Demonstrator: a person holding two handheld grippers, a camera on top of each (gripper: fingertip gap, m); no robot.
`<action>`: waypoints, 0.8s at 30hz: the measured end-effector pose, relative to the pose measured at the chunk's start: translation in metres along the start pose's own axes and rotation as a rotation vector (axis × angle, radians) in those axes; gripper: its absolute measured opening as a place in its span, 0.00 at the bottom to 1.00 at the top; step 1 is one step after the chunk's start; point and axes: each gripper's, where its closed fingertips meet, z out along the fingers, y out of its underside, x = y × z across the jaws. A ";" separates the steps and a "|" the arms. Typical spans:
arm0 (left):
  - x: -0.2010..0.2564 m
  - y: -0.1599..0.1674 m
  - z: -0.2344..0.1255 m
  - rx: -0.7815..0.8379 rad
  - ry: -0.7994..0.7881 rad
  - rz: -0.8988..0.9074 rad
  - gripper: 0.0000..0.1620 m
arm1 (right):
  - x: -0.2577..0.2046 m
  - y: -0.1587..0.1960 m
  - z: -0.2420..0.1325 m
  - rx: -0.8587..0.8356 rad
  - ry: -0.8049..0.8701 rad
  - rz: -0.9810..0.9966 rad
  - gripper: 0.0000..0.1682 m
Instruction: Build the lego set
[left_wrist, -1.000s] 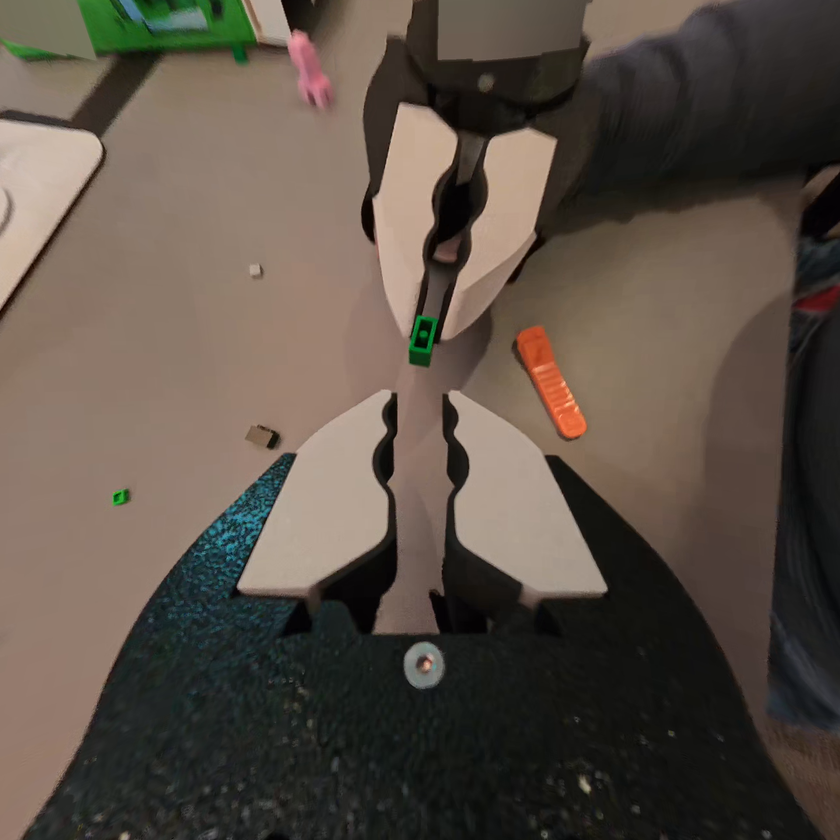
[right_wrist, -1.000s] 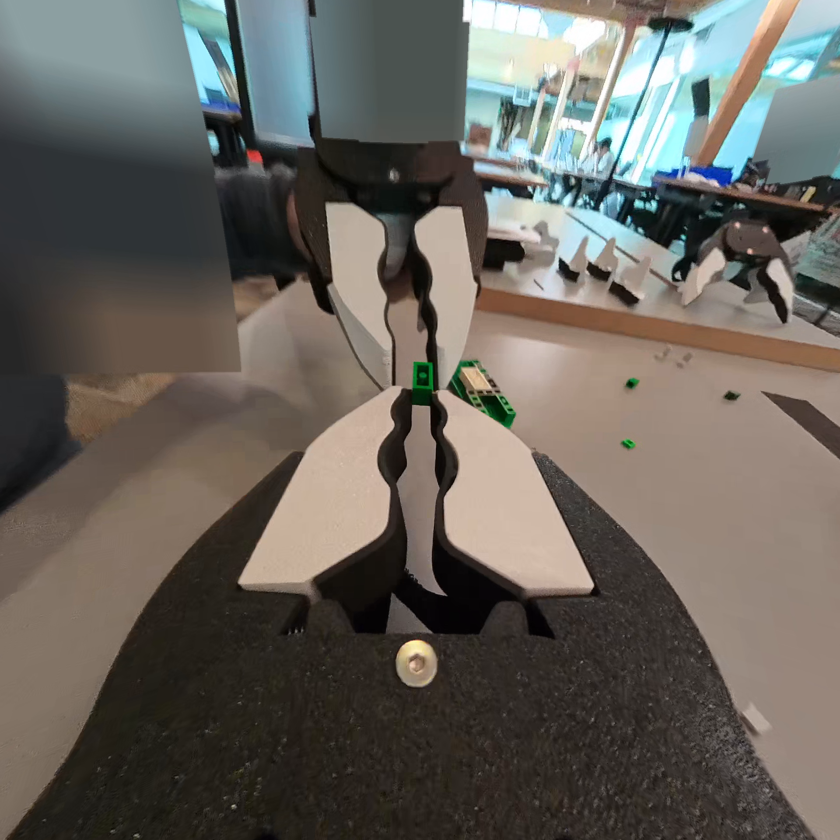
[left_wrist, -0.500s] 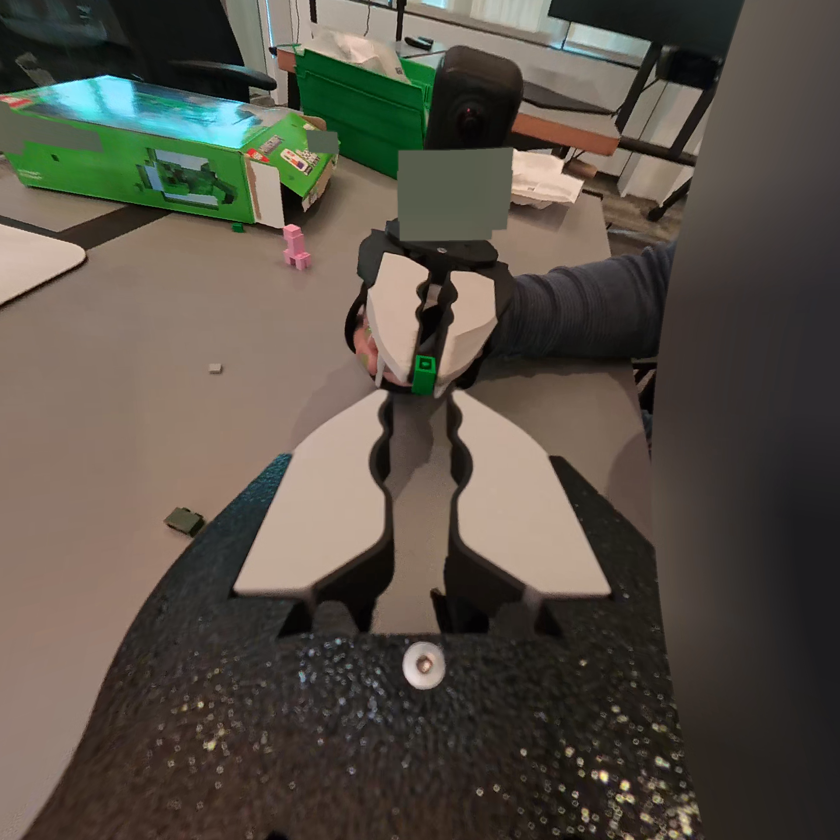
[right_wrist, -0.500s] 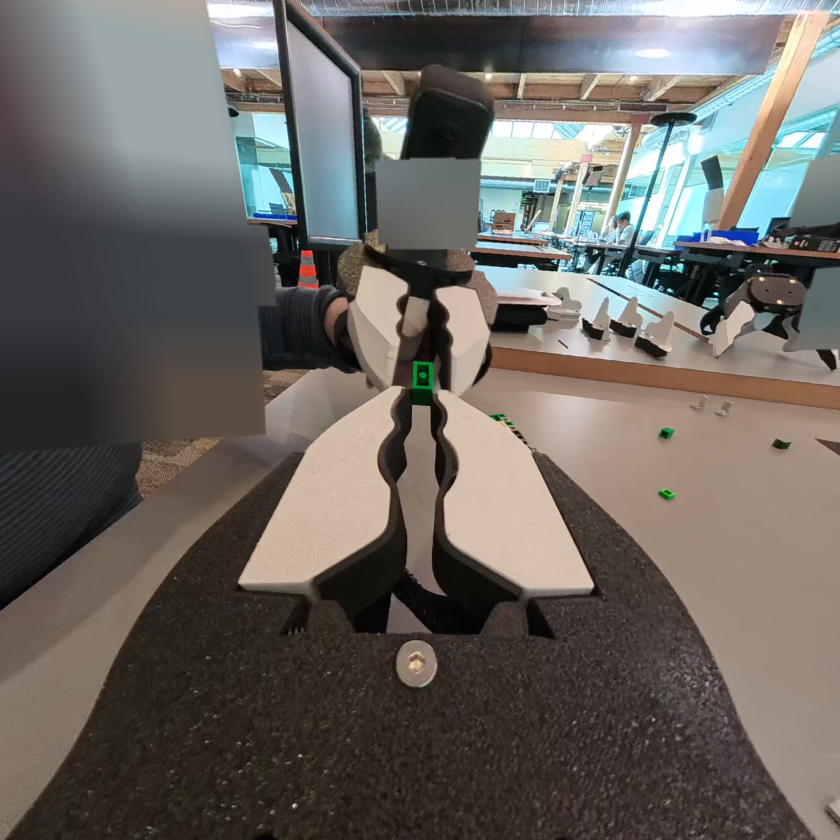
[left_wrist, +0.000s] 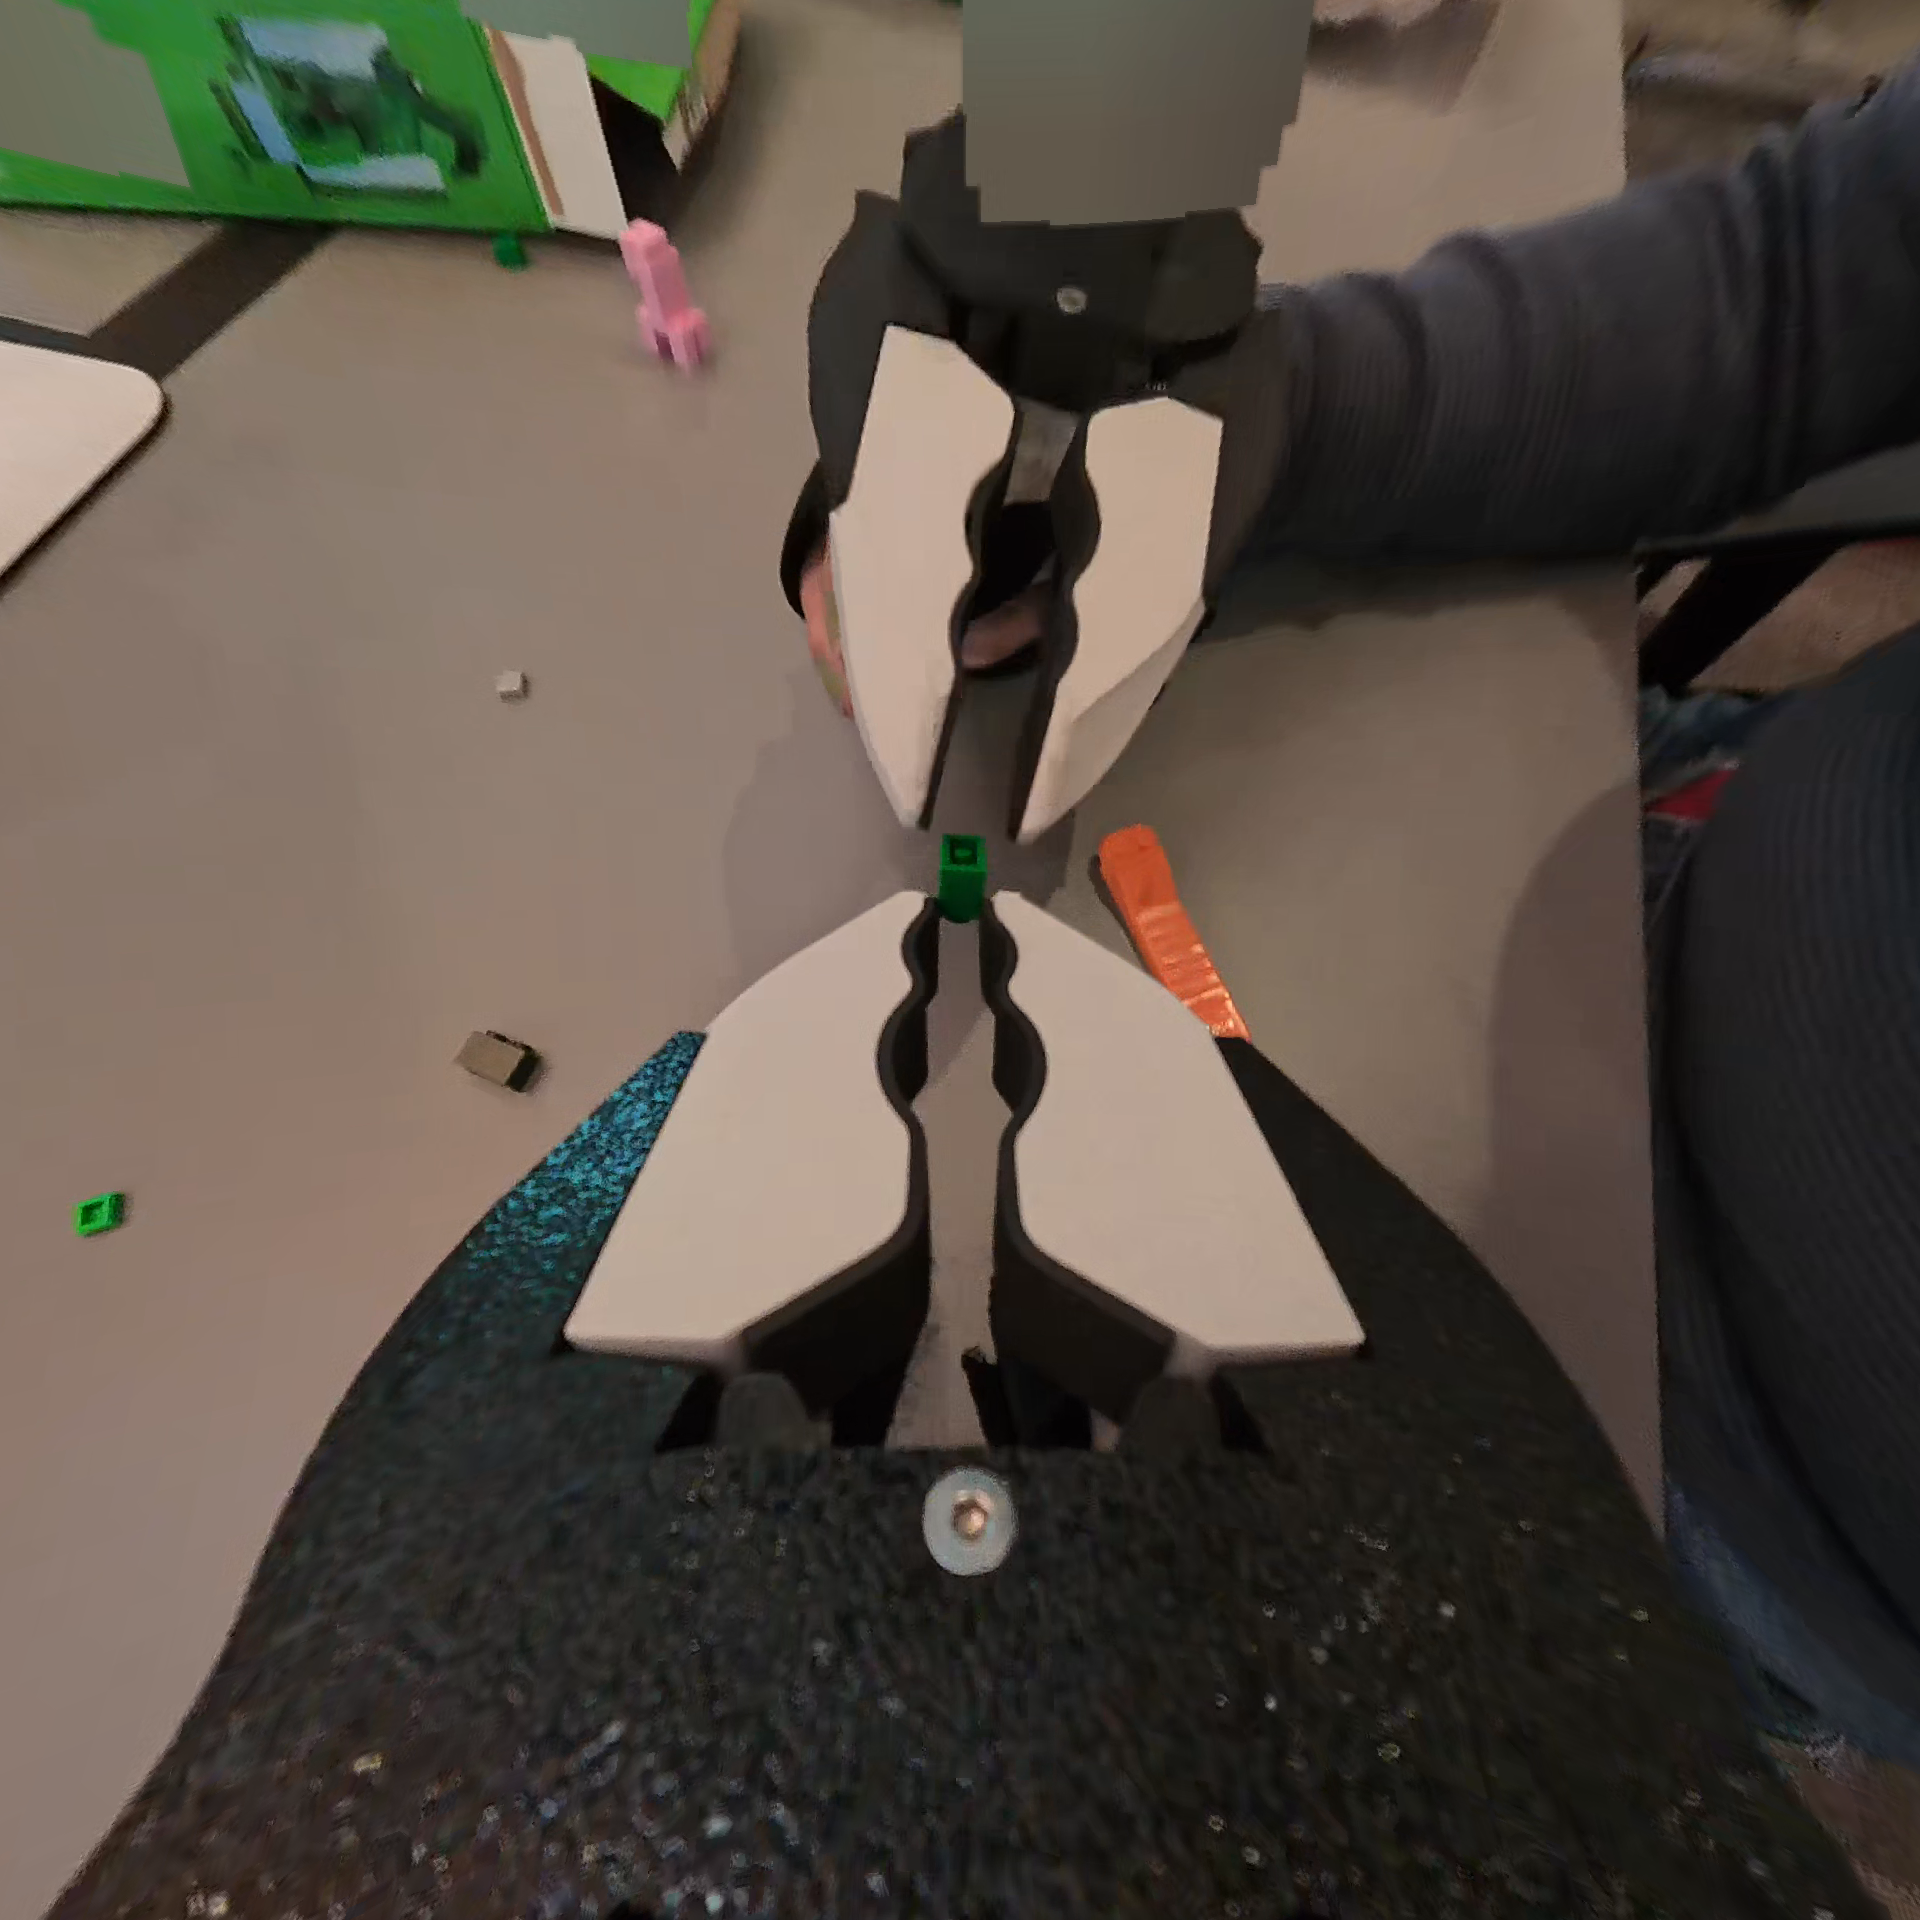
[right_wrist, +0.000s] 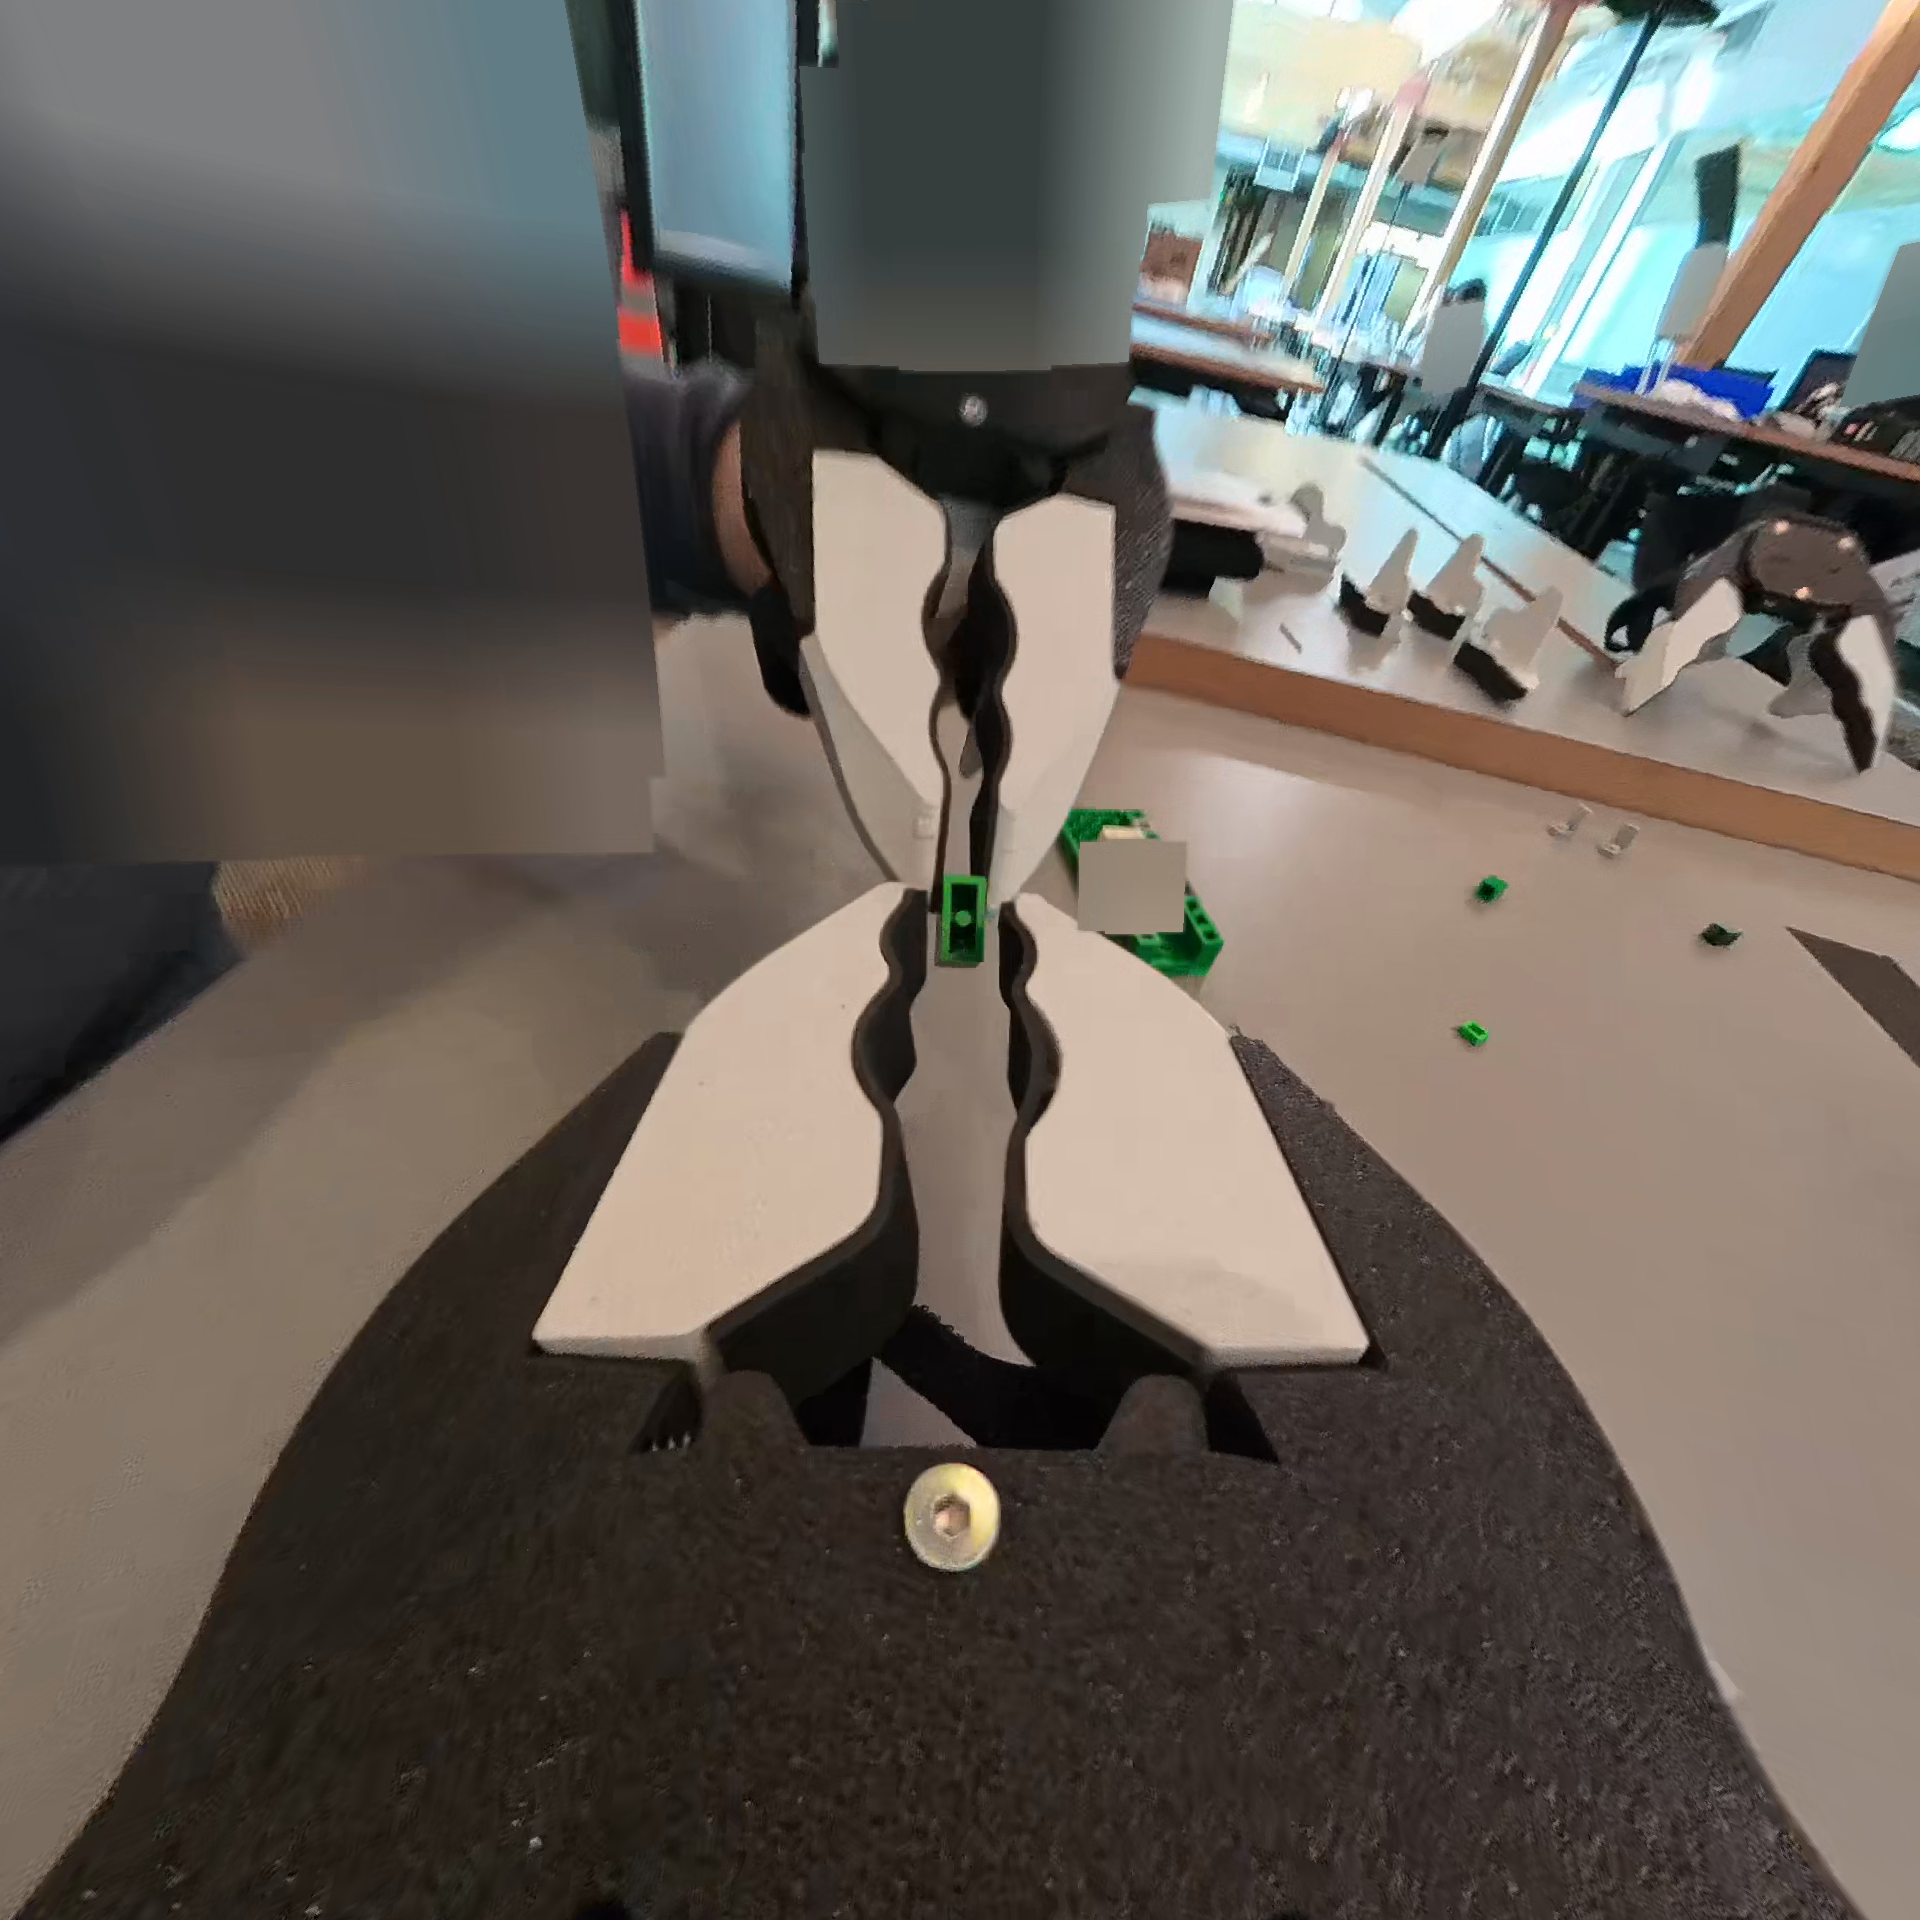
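A small green brick (left_wrist: 961, 878) hangs in the air between the two grippers, which face each other tip to tip. My left gripper (left_wrist: 958, 909) is shut on its near end. My right gripper (left_wrist: 968, 826) points at it from the far side, with its jaws parted and its tips just off the brick. In the right wrist view the brick (right_wrist: 961, 920) sits inside the open tips of the right gripper (right_wrist: 961, 904), pinched by the left gripper (right_wrist: 961, 878) beyond. A green partial build (right_wrist: 1184, 945) lies on the grey table behind.
An orange brick separator (left_wrist: 1169, 956) lies just right of the grippers. A pink figure (left_wrist: 665, 301) and a green box (left_wrist: 312, 114) stand at the back. Loose small pieces (left_wrist: 499, 1060) (left_wrist: 99, 1214) (right_wrist: 1470, 1032) are scattered about. Spare grippers (right_wrist: 1756, 634) sit on a far table. The tips of both grippers are at nearly the same place.
The brick passed from my right gripper to my left. The left jaws closed on it and the right jaws opened. Both grippers tilted back down toward the table.
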 end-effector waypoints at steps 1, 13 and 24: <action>0.002 0.002 0.002 -0.026 0.001 0.010 0.04 | -0.003 0.005 0.003 -0.046 -0.002 -0.034 0.07; 0.005 0.014 0.006 -0.122 -0.003 0.055 0.04 | -0.008 0.017 0.010 -0.166 0.010 -0.097 0.08; 0.006 0.014 0.006 -0.122 0.000 0.072 0.04 | -0.009 0.022 0.010 -0.210 -0.004 -0.062 0.05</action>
